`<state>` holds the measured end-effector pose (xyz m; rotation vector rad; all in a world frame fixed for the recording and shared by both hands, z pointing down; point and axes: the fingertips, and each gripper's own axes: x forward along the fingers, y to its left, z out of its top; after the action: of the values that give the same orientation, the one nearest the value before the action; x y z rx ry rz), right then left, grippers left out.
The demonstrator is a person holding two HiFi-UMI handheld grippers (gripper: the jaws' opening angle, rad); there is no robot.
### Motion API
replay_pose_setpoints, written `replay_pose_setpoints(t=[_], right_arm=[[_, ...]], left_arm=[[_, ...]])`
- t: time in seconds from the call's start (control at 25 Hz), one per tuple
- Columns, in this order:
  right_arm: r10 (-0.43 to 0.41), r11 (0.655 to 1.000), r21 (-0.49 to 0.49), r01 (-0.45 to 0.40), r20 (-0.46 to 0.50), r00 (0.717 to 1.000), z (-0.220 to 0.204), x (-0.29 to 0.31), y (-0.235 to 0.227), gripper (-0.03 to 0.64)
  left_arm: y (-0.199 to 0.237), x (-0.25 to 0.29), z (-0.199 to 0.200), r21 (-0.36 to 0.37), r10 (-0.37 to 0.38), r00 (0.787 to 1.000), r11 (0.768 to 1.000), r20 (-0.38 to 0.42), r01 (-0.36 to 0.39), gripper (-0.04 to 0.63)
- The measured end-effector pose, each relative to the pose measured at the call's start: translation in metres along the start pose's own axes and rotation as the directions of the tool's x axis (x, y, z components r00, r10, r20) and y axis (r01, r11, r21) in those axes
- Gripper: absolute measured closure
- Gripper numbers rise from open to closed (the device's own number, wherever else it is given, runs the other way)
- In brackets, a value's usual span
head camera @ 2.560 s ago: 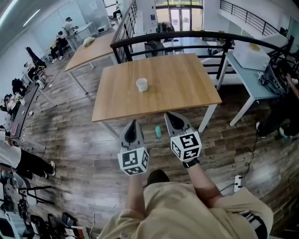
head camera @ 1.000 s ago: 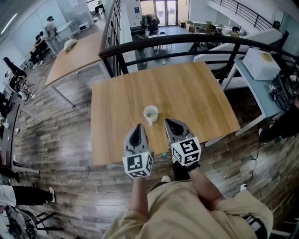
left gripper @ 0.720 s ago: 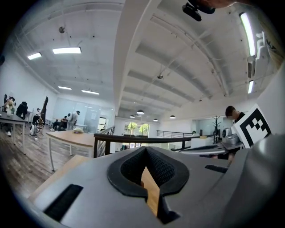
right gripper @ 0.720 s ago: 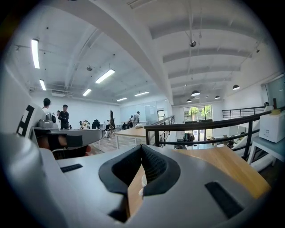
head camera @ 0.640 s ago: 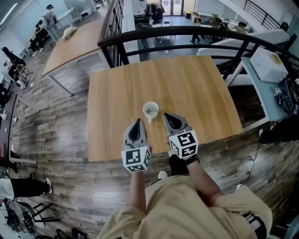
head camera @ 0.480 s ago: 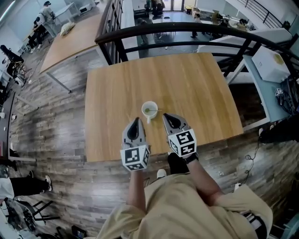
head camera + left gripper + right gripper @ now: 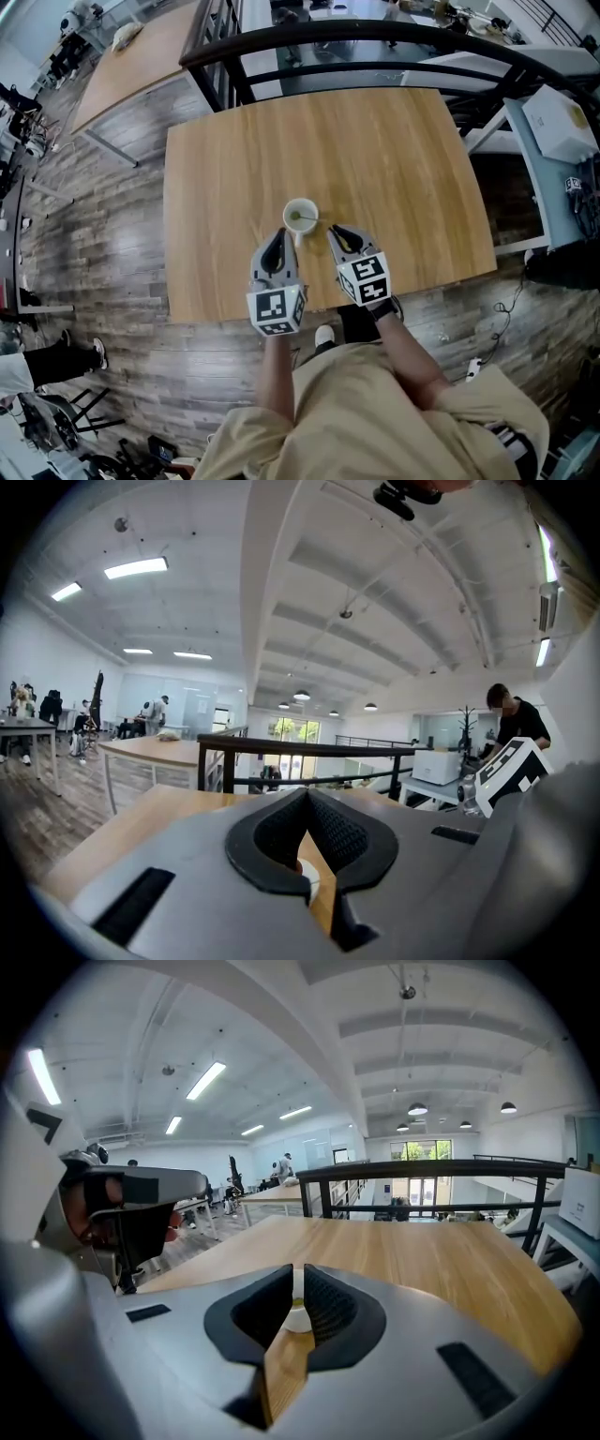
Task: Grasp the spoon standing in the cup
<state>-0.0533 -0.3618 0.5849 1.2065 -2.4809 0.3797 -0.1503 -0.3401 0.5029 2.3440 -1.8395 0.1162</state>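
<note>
A: What could go wrong for the person here?

B: Both claws are shut tight with nothing in them. The right gripper (image 7: pixel 334 229) would have to open first. If it goes in closed, it could bump the cup (image 7: pixel 301 215) and tip it, or knock the spoon (image 7: pixel 307 217) away.

A: And the left gripper (image 7: pixel 278 232)?

B: It is just beside the cup too, so it could push it by mistake.

A: Where is the spoon?

B: In the little white cup near the front edge of the table (image 7: pixel 394 150), just past both claw tips. The spoon looks very thin. Its handle seems to lean toward the right side of the rim.
</note>
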Motion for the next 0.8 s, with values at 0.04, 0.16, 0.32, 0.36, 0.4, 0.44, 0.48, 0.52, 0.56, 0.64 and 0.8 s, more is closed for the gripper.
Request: replay_pose_setpoints(t=[0.04,0.16,0.32,0.36,0.4,0.44,0.48,0.52,0.56,0.64,0.8], right_arm=[[0.001,1.0,0.009,-0.001,-0.011,1.0,-0.005,0.005,-0.002,0.603],[0.0,0.999,0.035,0.002,-0.047,0.999,-0.018,0.02,-0.011,0.603],[-0.003,0.999,0.053,0.008,-0.088,0.996,-0.033,0.036,-0.02,0.601],[0.0,0.999,0.053,0.005,-0.098,0.995,-0.036,0.04,-0.021,0.596],[0.004,0.999,0.053,0.002,-0.11,0.994,-0.04,0.044,-0.021,0.585],[0.01,0.999,0.05,-0.004,-0.123,0.992,-0.043,0.047,-0.021,0.571],[0.016,0.999,0.047,-0.01,-0.137,0.99,-0.046,0.051,-0.021,0.551],[0.022,0.999,0.044,-0.015,-0.15,0.989,-0.049,0.054,-0.021,0.538],[0.027,0.999,0.045,-0.02,-0.161,0.987,-0.052,0.058,-0.02,0.524],[0.035,0.998,0.057,-0.025,-0.179,0.983,-0.057,0.065,-0.019,0.502],[0.036,0.994,0.11,-0.015,-0.193,0.981,-0.063,0.078,-0.02,0.497]], left_arm=[[0.001,0.004,-0.003,-0.003,0.001,1.0,1.0,-0.008,-0.001,0.591],[0.004,0.016,-0.01,-0.019,0.007,1.0,1.0,-0.029,-0.008,0.591],[0.006,0.028,-0.015,-0.032,0.005,0.999,0.999,-0.038,-0.006,0.591],[0.007,0.031,-0.018,-0.027,0.005,0.999,1.0,-0.044,-0.006,0.591],[0.007,0.034,-0.021,-0.02,0.008,0.999,1.0,-0.052,-0.009,0.591],[0.008,0.036,-0.024,-0.013,0.011,0.998,1.0,-0.061,-0.012,0.591],[0.008,0.038,-0.027,-0.012,0.014,0.997,1.0,-0.07,-0.015,0.591],[0.009,0.04,-0.029,-0.017,0.015,0.997,1.0,-0.075,-0.017,0.591],[0.01,0.042,-0.031,-0.023,0.015,0.997,1.0,-0.077,-0.017,0.591],[0.013,0.046,-0.033,-0.031,0.016,0.997,0.999,-0.081,-0.019,0.591],[0.021,0.052,-0.036,-0.035,0.028,0.995,0.999,-0.091,-0.031,0.591]])
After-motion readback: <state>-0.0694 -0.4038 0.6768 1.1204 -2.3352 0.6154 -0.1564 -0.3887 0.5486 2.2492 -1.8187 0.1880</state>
